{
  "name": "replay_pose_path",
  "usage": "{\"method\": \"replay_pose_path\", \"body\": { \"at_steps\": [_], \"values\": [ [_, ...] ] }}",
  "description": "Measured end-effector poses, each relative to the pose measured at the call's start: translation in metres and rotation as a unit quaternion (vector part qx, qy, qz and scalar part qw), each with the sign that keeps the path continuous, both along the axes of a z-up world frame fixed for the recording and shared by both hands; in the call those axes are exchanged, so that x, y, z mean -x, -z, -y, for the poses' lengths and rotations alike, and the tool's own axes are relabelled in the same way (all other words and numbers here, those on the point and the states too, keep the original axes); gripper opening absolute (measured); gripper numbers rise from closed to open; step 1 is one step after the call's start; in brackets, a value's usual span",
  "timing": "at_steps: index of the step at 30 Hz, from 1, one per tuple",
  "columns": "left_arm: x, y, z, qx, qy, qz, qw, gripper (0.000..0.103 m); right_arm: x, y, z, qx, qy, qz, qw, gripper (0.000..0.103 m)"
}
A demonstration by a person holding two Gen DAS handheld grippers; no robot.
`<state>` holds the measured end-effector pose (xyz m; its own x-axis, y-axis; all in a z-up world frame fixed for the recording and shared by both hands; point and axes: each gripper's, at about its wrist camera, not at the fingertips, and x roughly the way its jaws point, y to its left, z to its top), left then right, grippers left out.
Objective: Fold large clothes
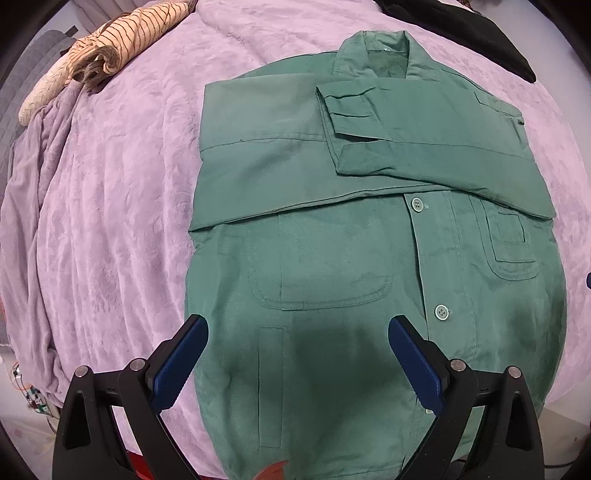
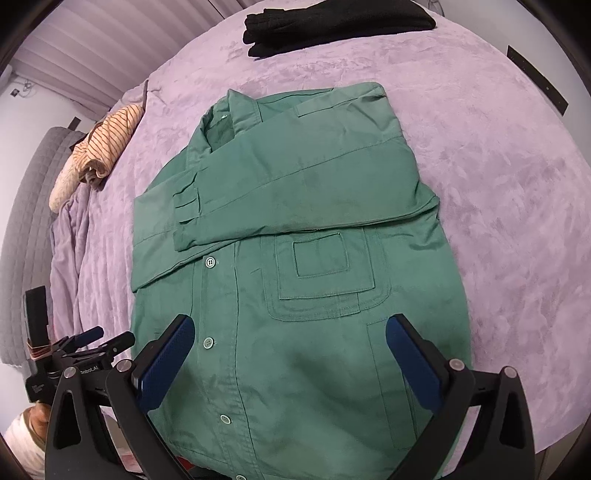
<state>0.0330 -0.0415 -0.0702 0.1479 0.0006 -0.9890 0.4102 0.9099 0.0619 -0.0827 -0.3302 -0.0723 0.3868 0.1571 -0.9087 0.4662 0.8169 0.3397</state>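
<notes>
A striped top (image 1: 125,37) is lying at ten o'clock on the lilac blanket (image 1: 110,184). The green jacket (image 1: 351,258) is lying centred, sleeves crossed. Black clothes (image 2: 332,22) are sitting at twelve. Both the left gripper (image 1: 297,332) and right gripper (image 2: 290,332) are hovering wide open, empty. No writing is reading clearly.

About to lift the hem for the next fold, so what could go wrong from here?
1. The two sleeves lie loose across the green button-up jacket; lifting the hem could slide them off.
2. Both grippers, left and right, hover with jaws open above the cloth; pinching only the top layer may split the front along the buttons.
3. The lilac fleece blanket could get caught too.
</notes>
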Motion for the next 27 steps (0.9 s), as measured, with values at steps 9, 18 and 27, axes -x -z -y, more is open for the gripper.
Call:
{"method": "replay_pose_path", "body": {
  "at_steps": [9,18,27],
  "values": [
    [0.022,0.0,0.008,0.001,-0.025,-0.018,0.9995,0.098,0.007,0.012,0.011,-0.023,-0.031,-0.017,0.999,0.103],
    [0.066,-0.003,0.006,-0.001,-0.074,-0.024,0.997,0.099,0.012,0.021,0.017,-0.026,-0.091,-0.044,0.994,0.103],
    [0.081,-0.018,-0.011,0.006,-0.074,-0.005,0.9972,0.099,0.022,0.017,0.003,-0.017,-0.105,-0.048,0.993,0.103]
  ]
}}
